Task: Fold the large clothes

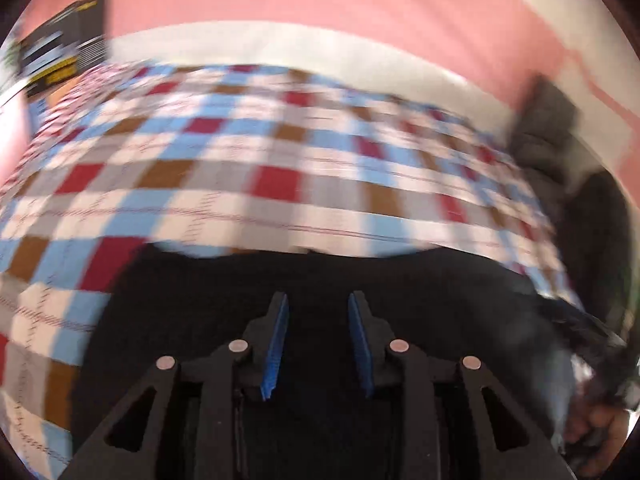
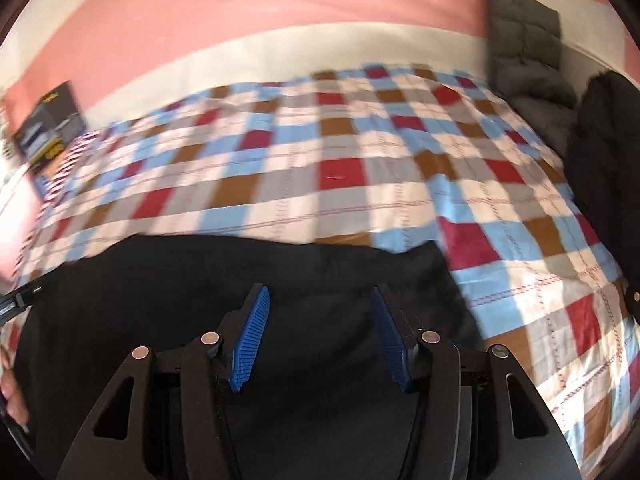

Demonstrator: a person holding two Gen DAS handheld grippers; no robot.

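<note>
A large black garment (image 1: pixel 320 280) lies flat on a checked bed cover (image 1: pixel 240 160), right under both grippers. My left gripper (image 1: pixel 317 300) is open, its blue pads apart just above the cloth, holding nothing. In the right wrist view the same black garment (image 2: pixel 240 272) fills the near part of the bed, with a corner at the right (image 2: pixel 432 252). My right gripper (image 2: pixel 320 296) is open and empty over it. Both views are blurred by motion.
The checked bed cover (image 2: pixel 360 152) runs back to a pink and white wall. A grey cushion (image 2: pixel 524 40) and a black coat (image 2: pixel 600 152) lie at the right side. A dark box (image 2: pixel 48 128) stands at the far left. The other hand shows at the right edge of the left wrist view (image 1: pixel 596 428).
</note>
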